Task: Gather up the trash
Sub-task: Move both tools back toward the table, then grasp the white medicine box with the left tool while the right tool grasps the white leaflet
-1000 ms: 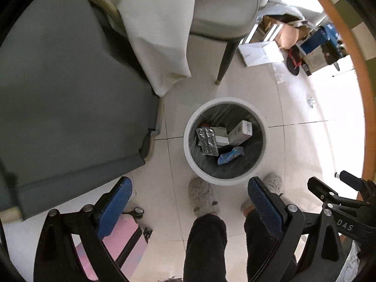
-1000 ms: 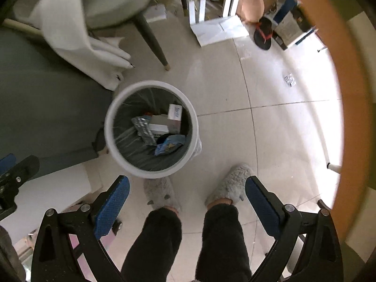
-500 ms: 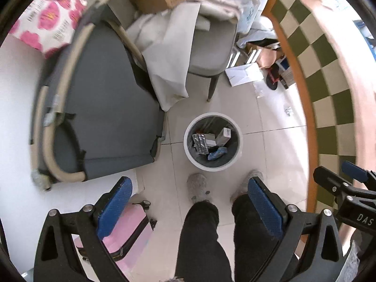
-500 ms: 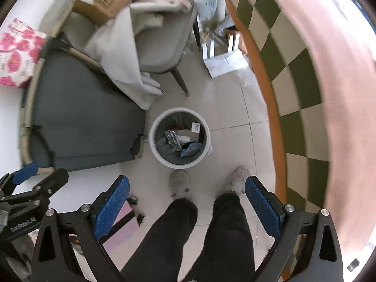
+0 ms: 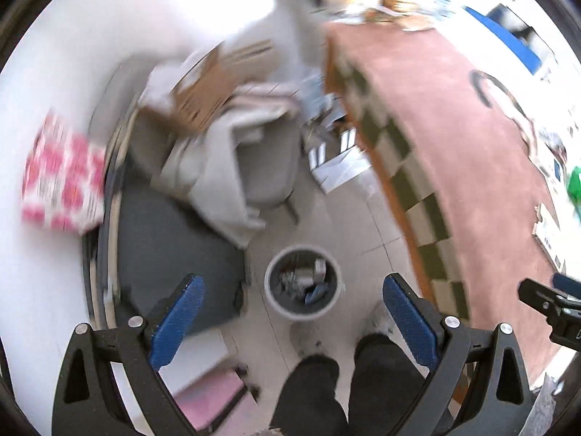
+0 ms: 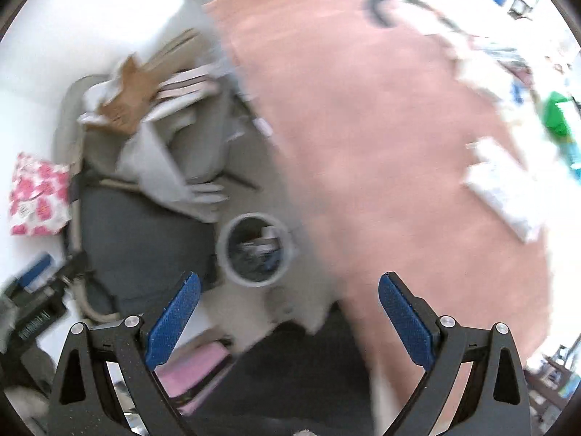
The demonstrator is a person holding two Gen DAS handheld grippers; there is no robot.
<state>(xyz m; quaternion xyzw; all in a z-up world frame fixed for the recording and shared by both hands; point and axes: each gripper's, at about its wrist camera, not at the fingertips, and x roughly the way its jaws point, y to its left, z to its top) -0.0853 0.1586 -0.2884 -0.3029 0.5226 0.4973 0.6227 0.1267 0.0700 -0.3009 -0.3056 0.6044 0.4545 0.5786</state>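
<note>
Blur smeared both views, so only large shapes could be read. At far left in the left wrist view a pink-flowered white bag [image 5: 61,181] leaned against the white wall, just beside a grey folding cot [image 5: 170,250] lying on the tiled floor [image 5: 348,225]. Next to the cot stood a grey chair [image 5: 268,167] draped in pale cloth, with a brown cardboard box [image 5: 214,87] piled on top. Below the chair sat the round trash bin [image 5: 303,283], white-rimmed and dark-lined, upright on the floor and holding small boxes and a blue scrap. The left tongs [image 5: 294,323] hung high above the bin with their blue pads spread wide and nothing between them; the person's dark trousers and grey slippers showed beneath. To the right rose the bench [image 5: 472,167], its reddish top over a checkered side, carrying a dark looped cable [image 5: 490,87] and a green item [image 5: 575,185] near its far edge. The tip of the other tool poked in at the right margin.

From the right wrist view the same bag [image 6: 38,196], cot [image 6: 145,239] and bin [image 6: 256,250] lay left of centre, the bin just beside the bench's edge. The right tongs [image 6: 288,316] were likewise spread apart and empty. The bench top [image 6: 381,145] filled the right side, bearing a blurred white box [image 6: 504,185] and a green packet [image 6: 557,120].
</note>
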